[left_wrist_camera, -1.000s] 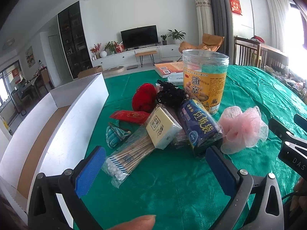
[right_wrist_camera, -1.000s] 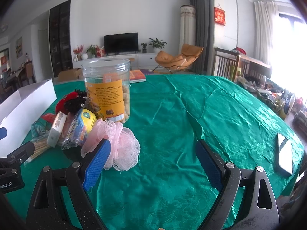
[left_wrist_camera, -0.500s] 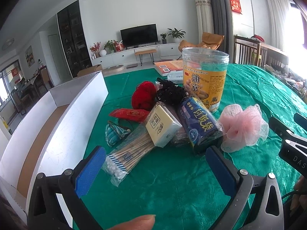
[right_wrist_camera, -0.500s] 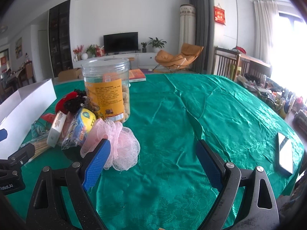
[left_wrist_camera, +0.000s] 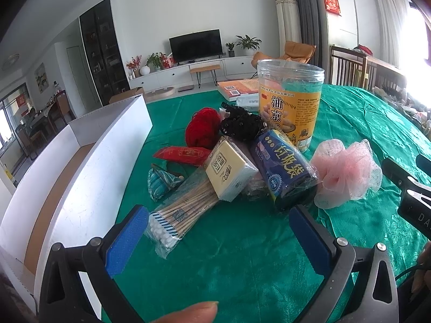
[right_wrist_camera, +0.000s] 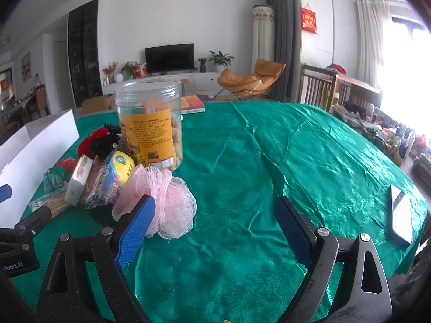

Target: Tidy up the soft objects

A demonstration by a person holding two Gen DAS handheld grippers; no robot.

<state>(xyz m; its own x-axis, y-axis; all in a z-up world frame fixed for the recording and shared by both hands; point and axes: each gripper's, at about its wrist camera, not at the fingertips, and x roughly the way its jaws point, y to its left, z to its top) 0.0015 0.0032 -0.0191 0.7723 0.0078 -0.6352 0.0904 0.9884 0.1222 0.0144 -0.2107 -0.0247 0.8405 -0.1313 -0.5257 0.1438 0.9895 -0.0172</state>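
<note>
Green cloth (right_wrist_camera: 309, 148) covers the counter, clutter piled at its left side. Left gripper (left_wrist_camera: 218, 235) hovers low just short of the pile, jaws wide open, empty. Right gripper (right_wrist_camera: 215, 227) likewise — jaws spread, nothing held, its left pad just in front of the pink pouf (right_wrist_camera: 164, 202). Pouf sits at the pile's right edge, touching the blue bag roll (left_wrist_camera: 282, 169). Red yarn (left_wrist_camera: 202, 126) and black scrunchie (left_wrist_camera: 241, 126) lie behind, beside the jar (left_wrist_camera: 291, 102). Tissue pack (left_wrist_camera: 229, 172) leans on the swab bag (left_wrist_camera: 183, 210); teal pouch (left_wrist_camera: 160, 183) and red packet (left_wrist_camera: 183, 154) to the left. White box (left_wrist_camera: 89, 167) stands open along the left — inside looks bare. Phone (right_wrist_camera: 401, 212) lies far right. Thumb tip (left_wrist_camera: 188, 313) shows at the bottom edge.
</note>
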